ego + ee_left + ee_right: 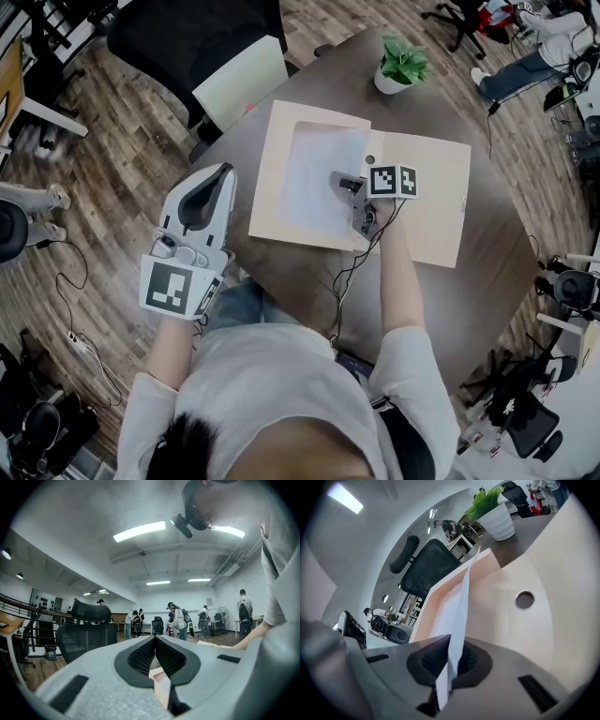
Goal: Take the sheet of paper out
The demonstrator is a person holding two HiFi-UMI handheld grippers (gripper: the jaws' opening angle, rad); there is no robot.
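The white sheet of paper point(314, 178) lies on the left leaf of the open tan card folder point(427, 220). One edge of it stands between the jaws of your right gripper point(449, 641). Those jaws are closed on that edge: the paper rises out from between the pads, and the rest of the sheet runs ahead of the jaws across the folder.

Status, as judged from this: the grip is made, but the withdrawal is not. The sheet has not cleared the folder, so you have yet to draw it out and away.

Your right gripper tilts down toward the dark brown table point(309, 281), with your forearm reaching in over the near edge.

Your left gripper point(223, 171) is held level, well to the side of the folder, with its jaws together on nothing. The folder is therefore unrestrained and may drag along with the sheet.
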